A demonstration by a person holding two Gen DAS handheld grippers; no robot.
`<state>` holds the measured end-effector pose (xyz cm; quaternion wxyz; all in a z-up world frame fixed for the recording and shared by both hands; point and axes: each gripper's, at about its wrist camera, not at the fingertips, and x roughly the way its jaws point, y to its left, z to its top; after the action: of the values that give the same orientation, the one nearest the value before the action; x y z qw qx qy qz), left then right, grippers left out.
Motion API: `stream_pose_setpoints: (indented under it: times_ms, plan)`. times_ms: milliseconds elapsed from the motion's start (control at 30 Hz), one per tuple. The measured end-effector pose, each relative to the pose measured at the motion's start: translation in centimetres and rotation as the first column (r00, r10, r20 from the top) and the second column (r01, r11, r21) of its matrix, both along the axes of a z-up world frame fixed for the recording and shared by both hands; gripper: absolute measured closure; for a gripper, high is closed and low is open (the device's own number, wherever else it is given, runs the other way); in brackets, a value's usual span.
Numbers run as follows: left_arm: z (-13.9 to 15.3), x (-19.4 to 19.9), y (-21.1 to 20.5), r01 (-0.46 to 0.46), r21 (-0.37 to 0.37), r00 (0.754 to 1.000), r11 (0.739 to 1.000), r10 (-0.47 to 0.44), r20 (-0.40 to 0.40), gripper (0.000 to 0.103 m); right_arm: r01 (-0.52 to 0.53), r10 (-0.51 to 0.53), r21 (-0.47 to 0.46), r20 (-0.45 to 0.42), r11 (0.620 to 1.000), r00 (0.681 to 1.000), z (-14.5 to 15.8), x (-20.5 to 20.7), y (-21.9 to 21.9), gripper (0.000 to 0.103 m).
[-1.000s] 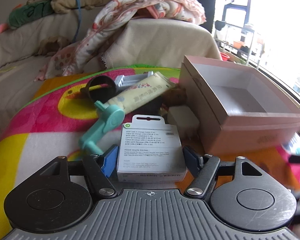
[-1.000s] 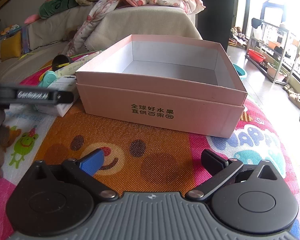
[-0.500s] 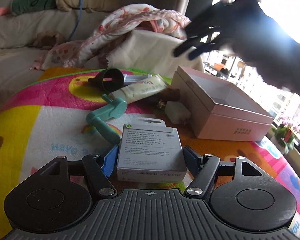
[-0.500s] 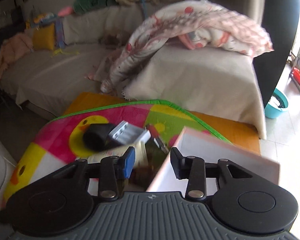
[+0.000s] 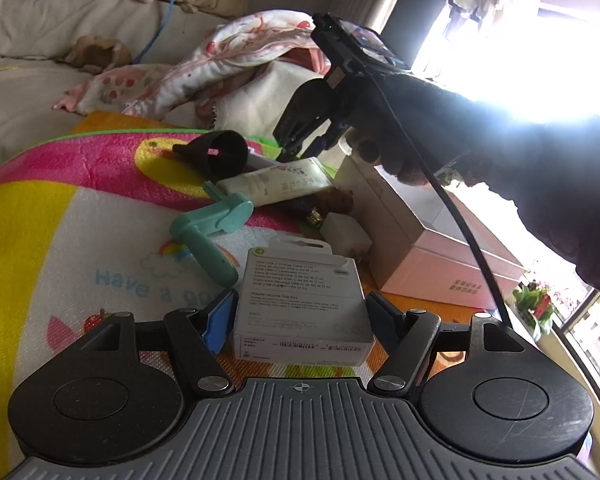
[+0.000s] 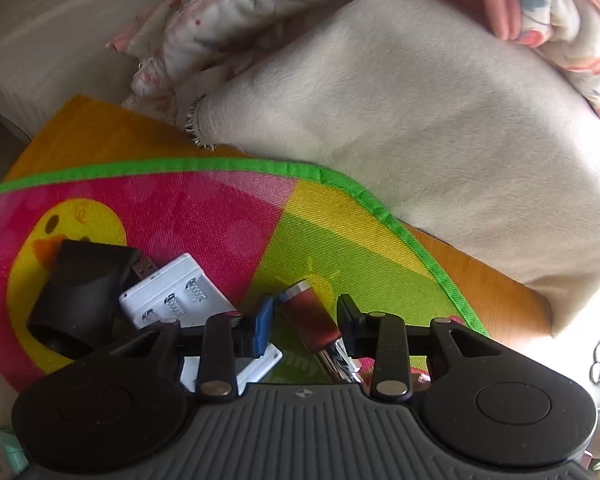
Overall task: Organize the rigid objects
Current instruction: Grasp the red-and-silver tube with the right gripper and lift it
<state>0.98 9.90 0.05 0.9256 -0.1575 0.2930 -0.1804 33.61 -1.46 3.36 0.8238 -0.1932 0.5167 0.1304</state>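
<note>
The left gripper (image 5: pixel 300 312) has its fingers clamped on a flat white cardboard cable box (image 5: pixel 300 304) above the colourful cartoon play mat (image 5: pixel 80 240). The right gripper (image 6: pixel 304 318) points down, fingers closing around a dark red cylindrical tube (image 6: pixel 309 314) lying beside a white battery charger (image 6: pixel 172 300); the pads are not yet pressing on the tube.

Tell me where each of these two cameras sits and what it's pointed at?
Left wrist: rides on the left gripper, looking forward over the white cable box it grips toward the pink box; a dark-gloved hand shows.
Right wrist: rides on the right gripper, aimed steeply down, jaws closing around a dark red cylinder.
Shared: black funnel, colourful mat.
</note>
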Motion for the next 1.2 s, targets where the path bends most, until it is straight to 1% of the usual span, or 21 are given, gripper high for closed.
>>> stream_pose_setpoints:
  times_ms: [33, 100, 167, 300, 433, 533, 600, 667, 733, 833, 900, 933, 967, 1033, 1100, 1133, 1200]
  plan:
    - [0.0, 0.0, 0.0, 0.000, 0.002, 1.000, 1.000, 0.000, 0.000, 0.028, -0.008, 0.008, -0.001, 0.002, 1.000, 1.000, 0.2, -0.1, 0.1, 0.078]
    - [0.0, 0.0, -0.1, -0.001, 0.008, 1.000, 1.000, 0.001, 0.001, 0.028, -0.017, 0.017, 0.003, 0.009, 1.000, 1.000, 0.8, -0.9, 0.0, 0.083]
    - [0.0, -0.1, -0.2, -0.004, 0.017, 1.000, 1.000, 0.004, 0.005, 0.028, -0.023, 0.022, 0.019, 0.038, 1.000, 0.999, 2.1, -2.0, -0.2, 0.083]
    - [0.2, -0.2, -0.6, -0.011, 0.045, 1.000, 0.999, 0.011, 0.014, 0.028, -0.036, 0.022, 0.134, 0.105, 0.990, 0.994, 6.3, -5.8, -2.3, 0.083]
    - [0.3, -0.3, -1.1, -0.018, 0.087, 1.000, 0.996, 0.017, 0.020, 0.028, -0.099, 0.053, 0.235, 0.194, 0.967, 0.980, 10.5, -12.1, -5.7, 0.083]
    - [0.6, -0.5, -2.0, -0.032, 0.155, 0.999, 0.987, 0.027, 0.030, 0.028, -0.135, 0.069, 0.297, 0.223, 0.945, 0.972, 12.5, -17.7, -8.5, 0.083]
    - [0.9, -0.9, -3.0, -0.034, 0.217, 0.998, 0.976, 0.024, 0.049, 0.028, -0.146, 0.076, 0.322, 0.221, 0.935, 0.972, 12.8, -21.3, -10.4, 0.083]
    - [1.4, -1.6, -4.2, -0.007, 0.256, 0.998, 0.967, -0.009, 0.062, 0.028, -0.139, 0.069, 0.346, 0.207, 0.928, 0.976, 12.6, -24.7, -12.2, 0.083]
    - [1.9, -2.7, -5.5, 0.068, 0.282, 0.994, 0.957, -0.091, 0.067, 0.028, -0.117, 0.050, 0.356, 0.193, 0.927, 0.980, 12.0, -27.6, -14.1, 0.083]
    - [2.8, -4.8, -7.8, 0.165, 0.332, 0.977, 0.929, -0.201, 0.075, 0.028, -0.075, 0.005, 0.352, 0.196, 0.933, 0.981, 11.0, -31.2, -16.9, 0.083]
    - [3.8, -5.9, -9.2, 0.213, 0.341, 0.964, 0.915, -0.255, 0.081, 0.029, -0.037, -0.032, 0.357, 0.186, 0.933, 0.982, 10.2, -32.9, -18.6, 0.083]
    - [4.4, -6.4, -9.8, 0.221, 0.352, 0.958, 0.910, -0.270, 0.097, 0.069, -0.021, -0.048, 0.360, 0.182, 0.933, 0.982, 9.7, -33.5, -19.4, 0.083]
    - [5.4, -7.0, -10.4, 0.191, 0.384, 0.955, 0.903, -0.262, 0.140, 0.093, -0.008, -0.062, 0.365, 0.180, 0.931, 0.982, 9.4, -34.1, -20.2, 0.083]
    - [7.7, -7.0, -10.9, 0.191, 0.389, 0.940, 0.901, -0.281, 0.191, 0.090, 0.007, -0.085, 0.385, 0.187, 0.923, 0.979, 9.3, -35.3, -21.6, 0.083]
    - [9.7, -6.2, -11.5, 0.184, 0.381, 0.935, 0.906, -0.281, 0.217, 0.090, 0.006, -0.105, 0.415, 0.215, 0.910, 0.971, 9.6, -36.1, -22.9, 0.083]
    - [10.4, -5.7, -11.8, 0.180, 0.389, 0.932, 0.904, -0.283, 0.226, 0.090, 0.000, -0.113, 0.433, 0.235, 0.901, 0.965, 10.0, -36.4, -23.6, 0.083]
    - [11.2, -5.1, -12.1, 0.171, 0.401, 0.935, 0.900, -0.277, 0.223, 0.090, 0.000, -0.139, 0.455, 0.272, 0.891, 0.952, 10.5, -36.7, -24.5, 0.083]
